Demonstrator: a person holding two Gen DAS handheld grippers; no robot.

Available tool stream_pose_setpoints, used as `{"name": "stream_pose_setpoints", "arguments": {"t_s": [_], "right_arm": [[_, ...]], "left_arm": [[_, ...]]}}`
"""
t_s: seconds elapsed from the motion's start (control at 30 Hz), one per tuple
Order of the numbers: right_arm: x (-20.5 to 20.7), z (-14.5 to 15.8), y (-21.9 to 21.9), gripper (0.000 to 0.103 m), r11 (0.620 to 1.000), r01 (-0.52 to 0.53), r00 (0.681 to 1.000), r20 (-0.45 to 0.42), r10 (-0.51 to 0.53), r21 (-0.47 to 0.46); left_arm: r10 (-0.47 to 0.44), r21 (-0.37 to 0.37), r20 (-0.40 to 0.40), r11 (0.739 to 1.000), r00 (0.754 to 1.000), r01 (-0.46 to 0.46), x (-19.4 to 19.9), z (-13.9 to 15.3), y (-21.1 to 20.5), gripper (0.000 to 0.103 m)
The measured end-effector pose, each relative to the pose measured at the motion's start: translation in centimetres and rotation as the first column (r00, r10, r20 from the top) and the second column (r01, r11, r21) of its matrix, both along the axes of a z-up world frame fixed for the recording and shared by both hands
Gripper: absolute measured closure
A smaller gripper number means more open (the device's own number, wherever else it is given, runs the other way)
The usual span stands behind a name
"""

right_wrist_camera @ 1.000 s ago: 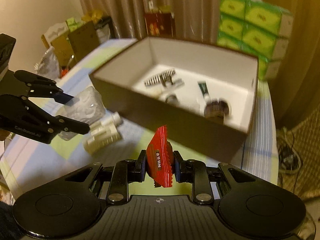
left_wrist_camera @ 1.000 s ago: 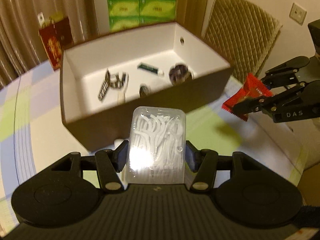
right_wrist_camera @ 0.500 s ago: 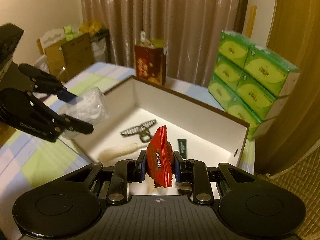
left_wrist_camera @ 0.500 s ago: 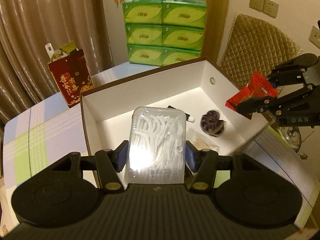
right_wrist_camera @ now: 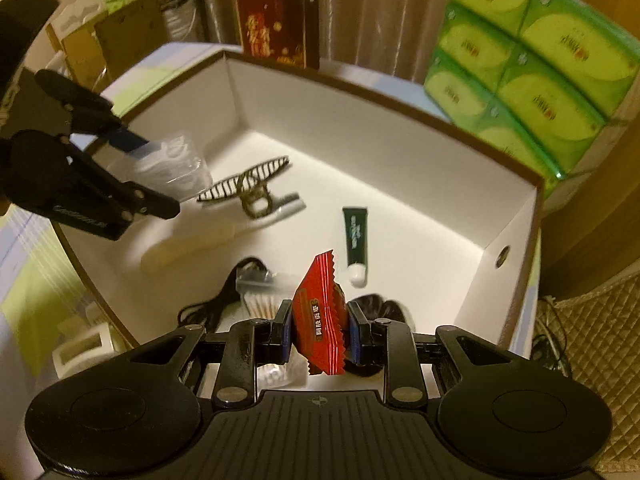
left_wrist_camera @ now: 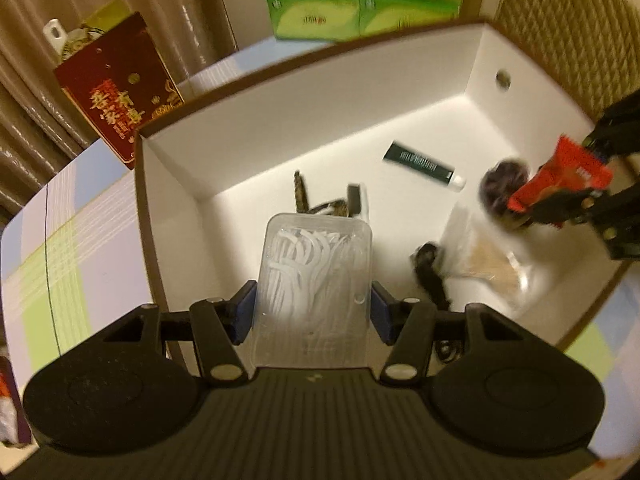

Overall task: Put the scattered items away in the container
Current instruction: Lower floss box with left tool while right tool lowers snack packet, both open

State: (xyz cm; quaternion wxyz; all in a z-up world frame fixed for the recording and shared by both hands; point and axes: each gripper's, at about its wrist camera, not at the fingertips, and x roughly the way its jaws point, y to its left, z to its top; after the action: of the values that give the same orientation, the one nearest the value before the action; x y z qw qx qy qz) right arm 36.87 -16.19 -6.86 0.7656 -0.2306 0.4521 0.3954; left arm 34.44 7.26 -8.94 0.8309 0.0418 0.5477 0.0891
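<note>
Both loads hang above the open box [left_wrist_camera: 472, 76]: left gripper [left_wrist_camera: 312, 308] clamps the floss case [left_wrist_camera: 316, 280], right gripper [right_wrist_camera: 318, 332] pinches the red sachet [right_wrist_camera: 320, 320] (release drops each inside).

A stack of green tissue packs [right_wrist_camera: 532, 56] stands behind the far right corner of the scene, piled in rows against a wooden panel. A dark red gift bag [right_wrist_camera: 276, 26] with gold print stands upright on the bench [left_wrist_camera: 60, 248], at its far edge in front of the brownish curtain [left_wrist_camera: 36, 40]. The bench wears a checked cloth of pale blue, lilac and lime green. To the far left, cardboard boxes [right_wrist_camera: 108, 40] and other clutter sit in a blurred heap. A quilted beige cushion [right_wrist_camera: 592, 328] lies low on the right, with dark cables [right_wrist_camera: 548, 344] trailing over its edge.
</note>
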Motion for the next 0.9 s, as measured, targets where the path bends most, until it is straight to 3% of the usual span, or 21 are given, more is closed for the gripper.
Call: {"name": "stream_pose_setpoints", "arguments": {"t_s": [0.43, 0.6, 0.73, 0.9], "right_arm": [[0.3, -1.4, -0.7, 0.079, 0.999, -0.005, 0.999, -0.036, 0.003, -0.045], [0.4, -1.5, -0.9, 0.079, 0.999, -0.002, 0.999, -0.045, 0.000, -0.053], [0.4, -1.7, -0.9, 0.079, 0.998, -0.007, 0.999, -0.055, 0.004, -0.058], [0.3, -1.7, -1.0, 0.079, 0.998, -0.009, 0.998, -0.063, 0.005, -0.061]], "left_arm": [[-0.055, 0.103, -0.099, 0.993, 0.994, 0.065, 0.6, -2.6, -1.3, 0.048], [-0.058, 0.093, -0.084, 0.994, 0.995, 0.065, 0.4, -2.3, -1.3, 0.047], [-0.068, 0.091, -0.062, 0.993, 0.996, 0.074, 0.2, -1.7, -1.6, 0.032], [-0.067, 0.095, -0.041, 0.993, 0.997, 0.071, -0.1, -0.9, -1.5, 0.032]]}}
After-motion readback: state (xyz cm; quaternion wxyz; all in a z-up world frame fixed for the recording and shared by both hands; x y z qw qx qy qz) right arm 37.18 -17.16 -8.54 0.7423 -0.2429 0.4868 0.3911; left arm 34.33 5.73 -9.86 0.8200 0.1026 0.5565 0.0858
